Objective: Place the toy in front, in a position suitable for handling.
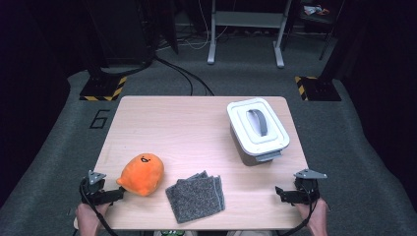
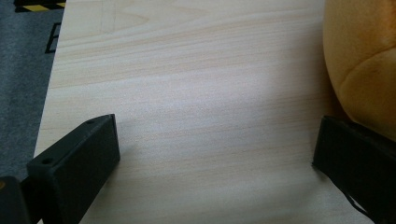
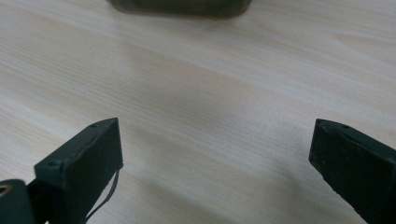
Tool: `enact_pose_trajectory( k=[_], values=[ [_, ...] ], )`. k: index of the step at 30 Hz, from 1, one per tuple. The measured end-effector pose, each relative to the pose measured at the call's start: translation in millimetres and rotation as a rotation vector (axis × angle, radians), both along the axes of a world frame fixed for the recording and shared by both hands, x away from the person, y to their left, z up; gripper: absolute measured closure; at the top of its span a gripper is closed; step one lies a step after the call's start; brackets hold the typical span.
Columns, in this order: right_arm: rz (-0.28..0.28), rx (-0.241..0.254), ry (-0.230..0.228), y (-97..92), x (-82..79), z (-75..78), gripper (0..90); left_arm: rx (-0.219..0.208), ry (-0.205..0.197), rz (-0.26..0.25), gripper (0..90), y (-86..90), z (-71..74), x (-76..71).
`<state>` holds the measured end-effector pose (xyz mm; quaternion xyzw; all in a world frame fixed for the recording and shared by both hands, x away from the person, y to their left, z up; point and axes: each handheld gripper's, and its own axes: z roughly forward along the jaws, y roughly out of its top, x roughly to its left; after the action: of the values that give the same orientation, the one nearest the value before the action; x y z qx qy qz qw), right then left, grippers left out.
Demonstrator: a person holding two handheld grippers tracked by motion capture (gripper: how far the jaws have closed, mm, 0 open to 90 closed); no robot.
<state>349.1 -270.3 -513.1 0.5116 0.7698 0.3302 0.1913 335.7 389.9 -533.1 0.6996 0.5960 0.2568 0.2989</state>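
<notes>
Here, left tongs [image 1: 119,193] resting at near left corner of pale wooden counter [image 1: 196,132], jaws standing wide apart, nothing between. Round orange plush toy with small face [image 1: 142,173] sitting just beside left tongs, nudging its right jaw. Folded grey felt cloth [image 1: 196,196] lying beyond plush, between both tongs. Right tongs [image 1: 279,192] gaping too, empty. White lidded plastic box with grey handle [image 1: 257,129] sitting ahead of right tongs.
</notes>
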Motion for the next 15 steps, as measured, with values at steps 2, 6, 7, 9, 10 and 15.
enact_pose_trajectory(
  k=[2, 6, 7, 9, 10, 15],
  values=[
    [0.007, 0.000, -0.005, -0.5, 0.3, 3.2, 1.9, 0.000, 0.000, 0.000, 0.0, 0.0, 0.0, 0.0],
    [0.010, 0.023, -0.010, 0.7, -1.2, 23.3, 2.3, 0.000, 0.000, 0.000, 0.0, 0.0, 0.0, 0.0],
    [0.017, 0.023, -0.017, 0.8, -1.2, 27.1, 2.3, 0.000, 0.000, 0.000, 0.0, 0.0, 0.0, 0.0],
    [0.020, 0.028, -0.024, 2.5, -1.5, 35.0, 2.5, 0.000, 0.000, 0.000, 0.0, 0.0, 0.0, 0.0],
    [0.020, 0.023, -0.025, 3.4, -1.6, 38.9, 2.5, 0.000, 0.000, 0.000, 0.0, 0.0, 0.0, 0.0],
    [0.035, 0.022, -0.036, 7.0, -0.2, 54.6, 2.9, 0.000, 0.000, 0.000, 0.0, 0.0, 0.0, 0.0]
  ],
)
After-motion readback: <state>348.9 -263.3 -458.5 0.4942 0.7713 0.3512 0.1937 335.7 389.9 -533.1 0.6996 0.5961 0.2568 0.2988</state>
